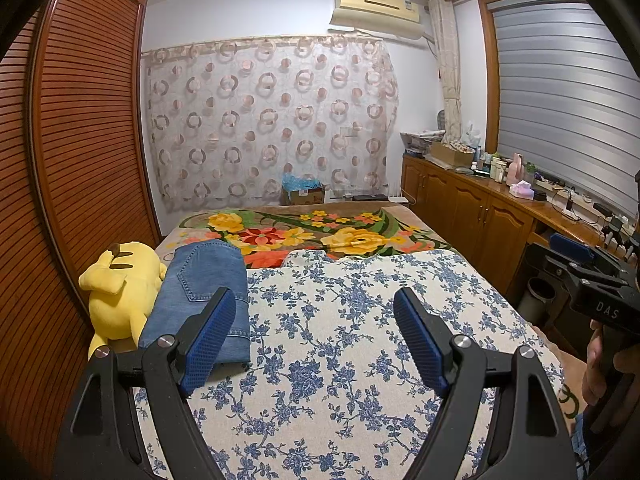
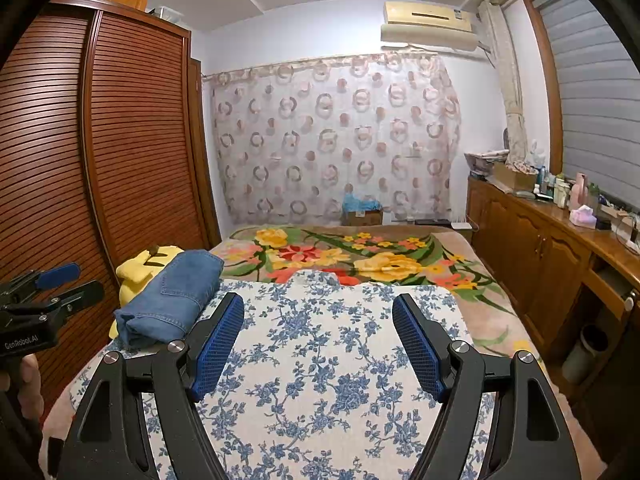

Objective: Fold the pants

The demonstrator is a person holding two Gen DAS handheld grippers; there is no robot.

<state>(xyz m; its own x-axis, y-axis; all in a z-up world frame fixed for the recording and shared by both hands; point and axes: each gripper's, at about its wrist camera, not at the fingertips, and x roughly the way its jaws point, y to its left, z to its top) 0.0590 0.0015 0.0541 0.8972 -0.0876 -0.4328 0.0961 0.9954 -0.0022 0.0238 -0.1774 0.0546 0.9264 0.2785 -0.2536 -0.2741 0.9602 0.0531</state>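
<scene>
Blue denim pants (image 1: 204, 296) lie folded in a compact stack on the left side of the bed, on the blue-flowered cloth (image 1: 340, 340). They also show in the right wrist view (image 2: 172, 300). My left gripper (image 1: 316, 312) is open and empty, held above the cloth just right of the pants. My right gripper (image 2: 320, 316) is open and empty over the middle of the cloth; it also shows at the right edge of the left wrist view (image 1: 592, 272). The left gripper shows at the left edge of the right wrist view (image 2: 56, 284).
A yellow plush toy (image 1: 120, 288) lies against the pants on the left. A wooden slatted wardrobe (image 1: 80, 140) stands left of the bed. A wooden cabinet (image 1: 480, 208) with bottles runs along the right. A floral blanket (image 1: 320, 232) covers the far bed.
</scene>
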